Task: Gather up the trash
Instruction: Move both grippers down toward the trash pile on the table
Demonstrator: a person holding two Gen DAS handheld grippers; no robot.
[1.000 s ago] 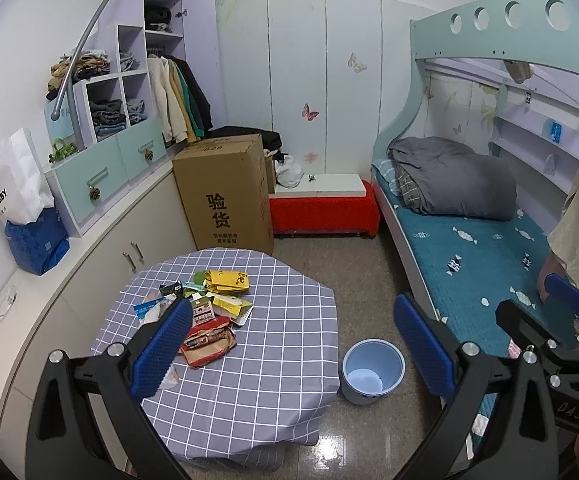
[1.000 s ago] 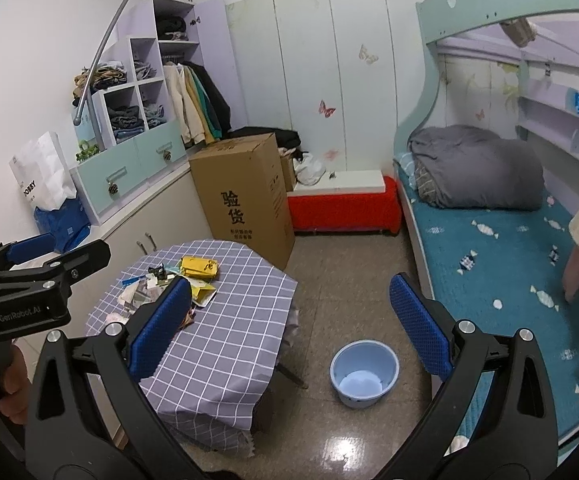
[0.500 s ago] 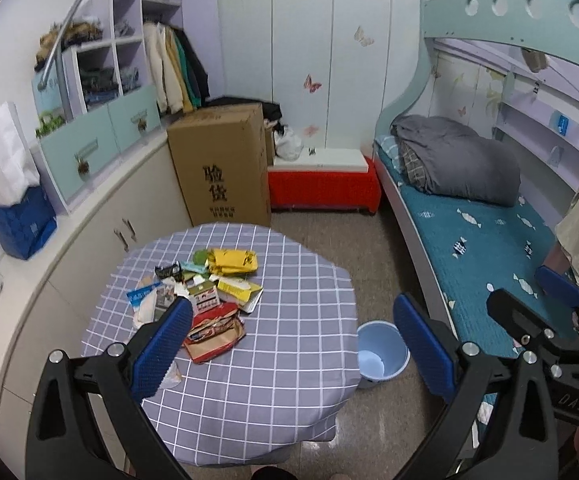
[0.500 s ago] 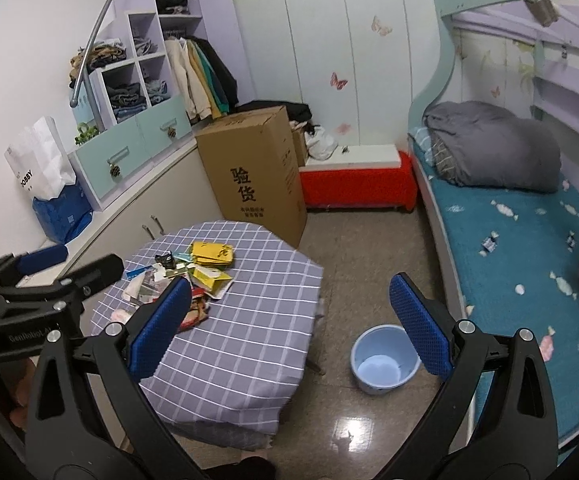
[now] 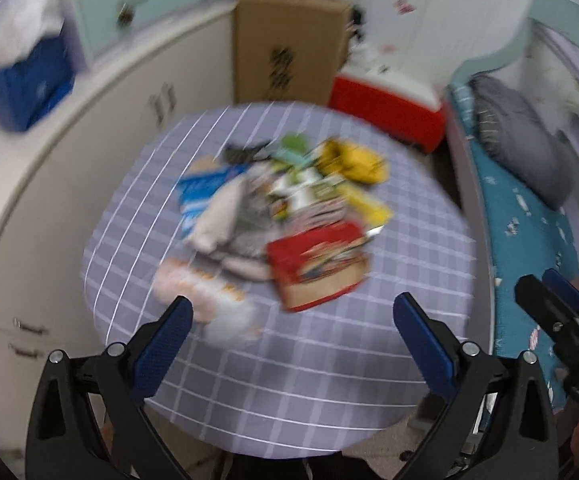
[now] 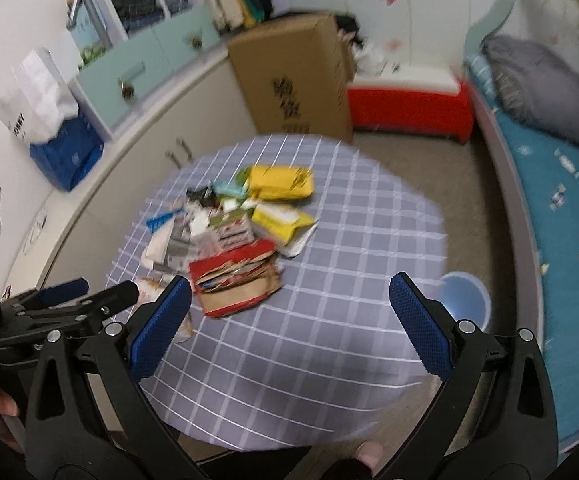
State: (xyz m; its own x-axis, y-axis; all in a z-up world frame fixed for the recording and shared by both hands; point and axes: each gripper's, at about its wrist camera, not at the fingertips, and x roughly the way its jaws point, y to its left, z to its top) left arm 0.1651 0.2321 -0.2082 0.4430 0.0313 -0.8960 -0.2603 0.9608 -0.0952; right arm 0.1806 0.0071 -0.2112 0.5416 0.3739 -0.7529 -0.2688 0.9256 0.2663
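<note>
A heap of snack wrappers lies on the round table (image 5: 329,360) with a grey checked cloth: a red packet (image 5: 317,268), yellow packets (image 5: 353,160), a blue packet (image 5: 201,192) and a pale wrapper (image 5: 193,280). The heap also shows in the right wrist view, with the red packet (image 6: 235,280) and yellow packets (image 6: 281,182). My left gripper (image 5: 289,344) is open and empty, above the table's near part. My right gripper (image 6: 289,320) is open and empty, over the table's near half. A light blue bin (image 6: 465,296) stands on the floor right of the table.
A tall cardboard box (image 6: 297,80) stands behind the table. A red bench (image 6: 409,104) sits at the back. A bunk bed with a teal mattress (image 6: 561,216) runs along the right. White cabinets (image 6: 101,176) line the left wall, with a blue bag (image 6: 65,156) on top.
Both grippers have moved forward and tilted down over the table, so the trash heap looks much larger and nearer. Both views are motion-blurred. The jaws stay open.
</note>
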